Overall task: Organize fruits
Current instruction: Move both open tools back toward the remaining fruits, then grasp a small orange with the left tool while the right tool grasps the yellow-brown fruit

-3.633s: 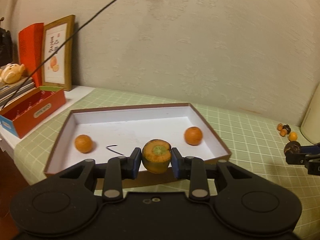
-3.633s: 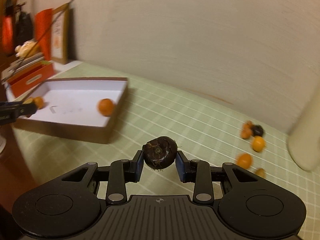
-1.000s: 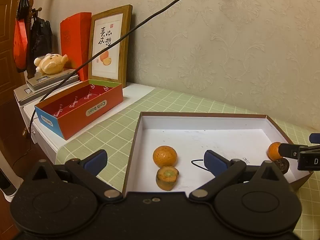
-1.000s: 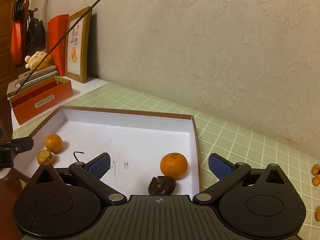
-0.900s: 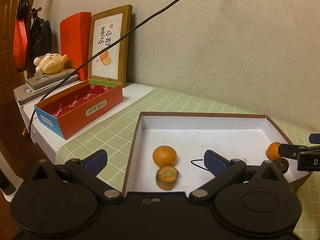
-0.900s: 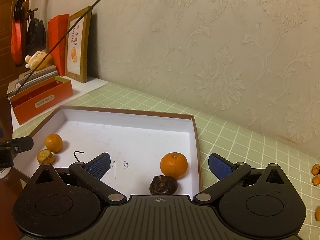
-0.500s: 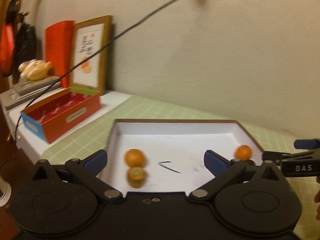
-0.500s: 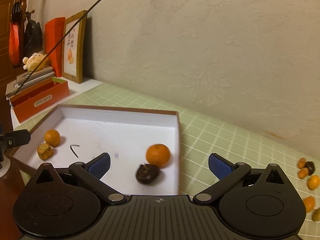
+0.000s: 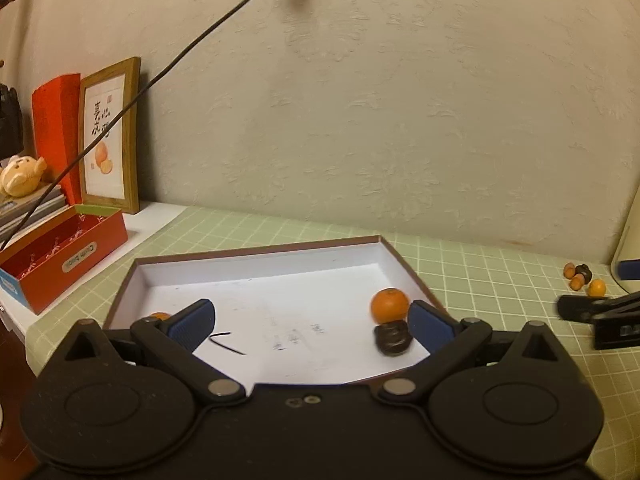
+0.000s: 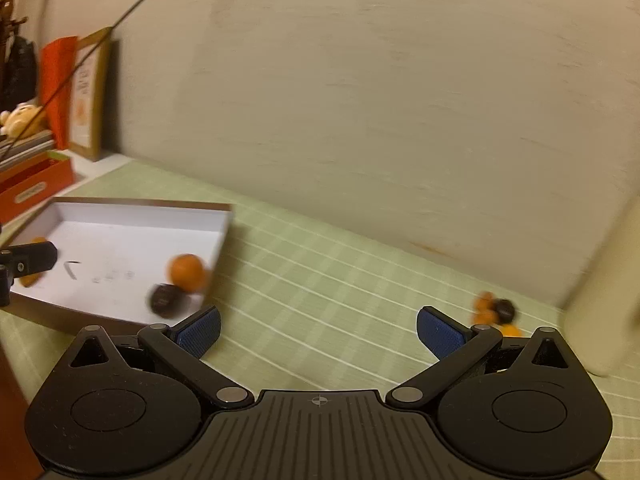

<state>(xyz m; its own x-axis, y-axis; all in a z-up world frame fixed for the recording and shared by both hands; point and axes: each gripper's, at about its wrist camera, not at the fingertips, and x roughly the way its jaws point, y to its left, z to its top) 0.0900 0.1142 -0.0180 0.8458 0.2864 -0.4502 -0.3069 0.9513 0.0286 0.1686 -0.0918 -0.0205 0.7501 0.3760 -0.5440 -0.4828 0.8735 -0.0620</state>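
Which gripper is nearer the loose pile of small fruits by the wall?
Right. The right gripper points at the fruit pile, its finger just short; the left gripper is over the box.

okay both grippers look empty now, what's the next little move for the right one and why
Probably carry the right gripper toward the loose fruits on the green cloth. Its fingers are open and empty, the dark fruit already lies in the box, and that cluster remains outside.

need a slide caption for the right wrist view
Open right hand-held gripper over the green checked cloth, between the box holding an orange and dark fruit and the loose fruit pile.
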